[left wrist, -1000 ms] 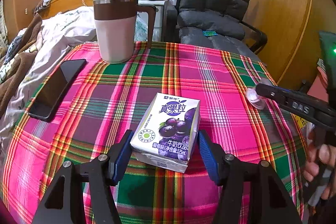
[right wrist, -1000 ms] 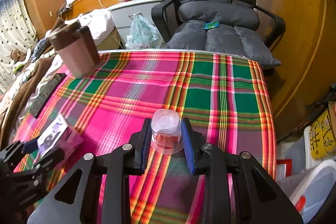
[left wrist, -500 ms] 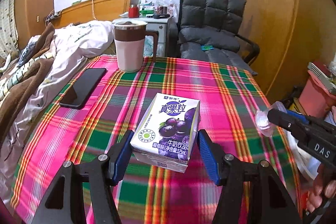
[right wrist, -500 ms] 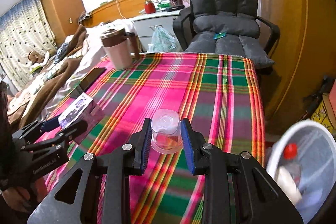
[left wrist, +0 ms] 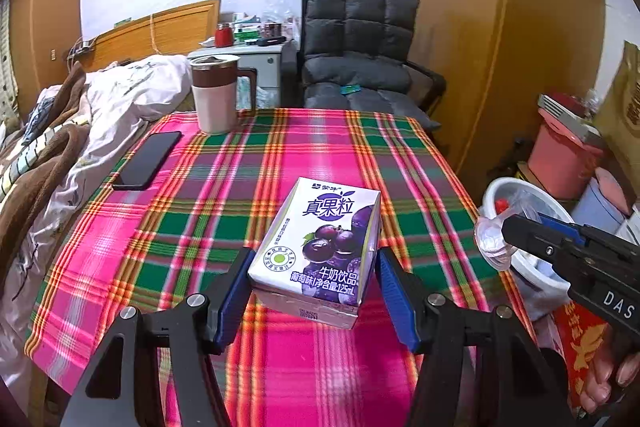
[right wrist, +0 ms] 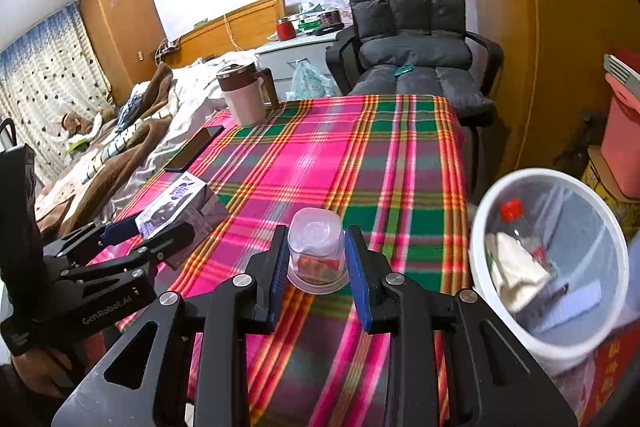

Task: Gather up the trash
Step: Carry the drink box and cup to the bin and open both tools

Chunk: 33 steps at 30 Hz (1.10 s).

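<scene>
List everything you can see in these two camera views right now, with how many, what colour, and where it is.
milk carton: one, white and purple, between the left gripper's fingers over the table
plastic cup: one, clear, upside down between the right gripper's fingers
bin: one, white, beside the table's right edge, holding a red-capped bottle and other trash
tablecloth: one, pink and green plaid, covering the table
mug: one, brown and pale pink, far left corner of the table
phone: one, black, flat at the table's left edge
chair: one, dark grey, behind the table
bed: one, rumpled bedding, left of the table
left gripper: black, blue pads
right gripper: black, blue pads
</scene>
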Each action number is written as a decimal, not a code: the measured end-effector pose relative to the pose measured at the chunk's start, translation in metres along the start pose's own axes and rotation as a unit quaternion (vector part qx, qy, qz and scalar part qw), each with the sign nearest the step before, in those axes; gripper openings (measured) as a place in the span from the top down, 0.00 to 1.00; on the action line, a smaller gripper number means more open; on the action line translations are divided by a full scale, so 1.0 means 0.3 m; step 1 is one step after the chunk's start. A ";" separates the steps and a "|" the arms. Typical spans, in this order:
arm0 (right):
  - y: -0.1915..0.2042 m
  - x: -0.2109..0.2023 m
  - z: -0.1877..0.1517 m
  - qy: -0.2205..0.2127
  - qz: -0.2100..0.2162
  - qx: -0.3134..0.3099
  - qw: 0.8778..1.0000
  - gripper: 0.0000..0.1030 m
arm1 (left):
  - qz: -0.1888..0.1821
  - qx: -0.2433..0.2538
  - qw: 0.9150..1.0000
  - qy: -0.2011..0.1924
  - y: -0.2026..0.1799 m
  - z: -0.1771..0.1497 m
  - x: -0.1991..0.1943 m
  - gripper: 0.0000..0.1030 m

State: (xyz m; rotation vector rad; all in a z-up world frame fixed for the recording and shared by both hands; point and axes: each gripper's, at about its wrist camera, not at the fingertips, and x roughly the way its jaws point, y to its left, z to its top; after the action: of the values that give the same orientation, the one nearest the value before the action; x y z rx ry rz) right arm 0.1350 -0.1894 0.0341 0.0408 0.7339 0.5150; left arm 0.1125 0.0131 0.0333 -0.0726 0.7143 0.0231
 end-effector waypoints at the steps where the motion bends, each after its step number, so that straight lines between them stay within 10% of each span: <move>1: -0.005 -0.007 -0.005 -0.001 -0.001 0.002 1.000 0.70 | -0.002 0.003 1.000 0.001 -0.009 -0.006 -0.006 0.41; 33: -0.310 -0.183 -0.137 -0.031 -0.080 0.095 0.992 0.70 | -0.132 0.071 0.988 0.029 -0.391 -0.002 0.081 0.41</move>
State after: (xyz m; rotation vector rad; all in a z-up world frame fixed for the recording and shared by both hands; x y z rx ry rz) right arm 0.1144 -0.3021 0.0182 0.1732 0.7161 0.2878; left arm 0.1359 -0.1039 0.0238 -0.0308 0.7588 -0.2834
